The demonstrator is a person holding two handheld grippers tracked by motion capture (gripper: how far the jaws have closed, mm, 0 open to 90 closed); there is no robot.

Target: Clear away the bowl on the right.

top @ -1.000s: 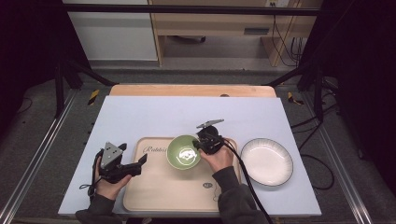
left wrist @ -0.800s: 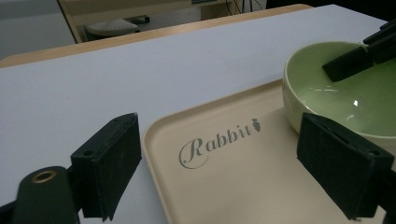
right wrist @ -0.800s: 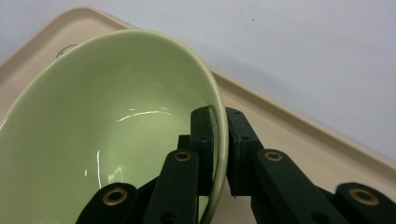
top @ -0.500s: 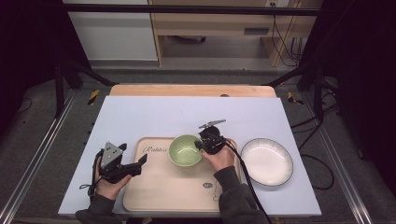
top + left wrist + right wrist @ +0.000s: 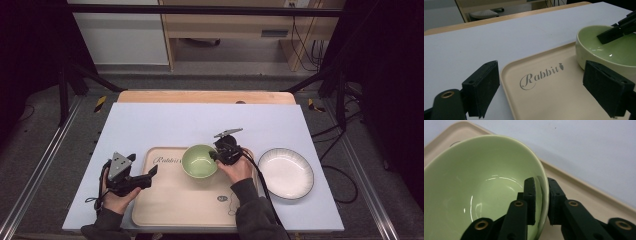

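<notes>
A pale green bowl stands on the beige tray, near its far edge. My right gripper straddles the bowl's right rim, one jaw inside and one outside. Its jaws have just been opening, and a thin gap shows beside the inner pad, with the rim still between them. My left gripper hovers low over the tray's left edge with its jaws wide open and holding nothing. The "Rabbit" lettering lies between them.
A white plate with a dark rim sits on the pale blue mat, right of the tray. The mat covers a wooden table whose far edge shows. A dark metal frame stands around the table.
The bowl, tilted and glinting a second ago, now sits level on the tray, shifted very slightly away. My right hand has barely moved with it. The left hand has kept still.
</notes>
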